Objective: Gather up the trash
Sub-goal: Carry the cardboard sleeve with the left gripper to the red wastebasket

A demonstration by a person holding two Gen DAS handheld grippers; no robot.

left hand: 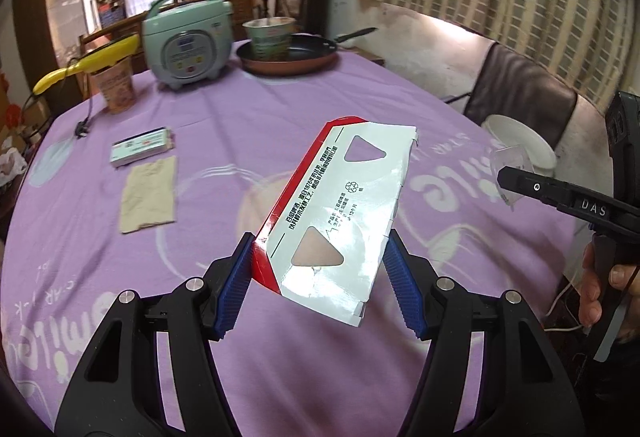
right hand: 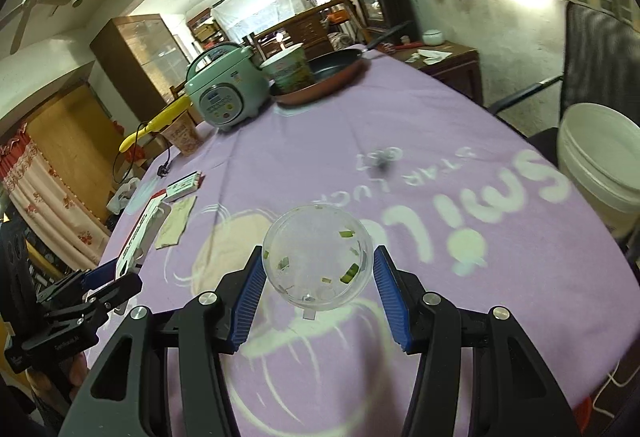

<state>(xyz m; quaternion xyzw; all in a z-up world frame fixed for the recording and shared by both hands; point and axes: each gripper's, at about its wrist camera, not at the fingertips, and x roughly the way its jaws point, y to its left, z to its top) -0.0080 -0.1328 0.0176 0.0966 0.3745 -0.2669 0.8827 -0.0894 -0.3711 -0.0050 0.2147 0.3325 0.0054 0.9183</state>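
My left gripper [left hand: 320, 237] is shut on a flattened white and red carton [left hand: 340, 205], held by its two long edges above the purple tablecloth [left hand: 240, 125]. In the right wrist view the same carton [right hand: 140, 229] and the left gripper [right hand: 120, 271] show at the far left. My right gripper [right hand: 319, 255] is shut on a clear plastic cup [right hand: 318, 261] with green onion bits inside, lifted off the cloth. One right gripper finger [left hand: 560, 193] enters the left wrist view from the right, with the clear cup [left hand: 508, 161] at its tip. A white bucket [right hand: 600, 161] stands past the table's right edge.
A small flat box [left hand: 142, 151] and a brown paper napkin [left hand: 149, 199] lie at the left. Farther back stand a paper cup [left hand: 116, 85], a green rice cooker [left hand: 188, 41] and a frying pan [left hand: 288, 57] holding a noodle cup [left hand: 270, 37]. A chair [left hand: 520, 93] is at the right.
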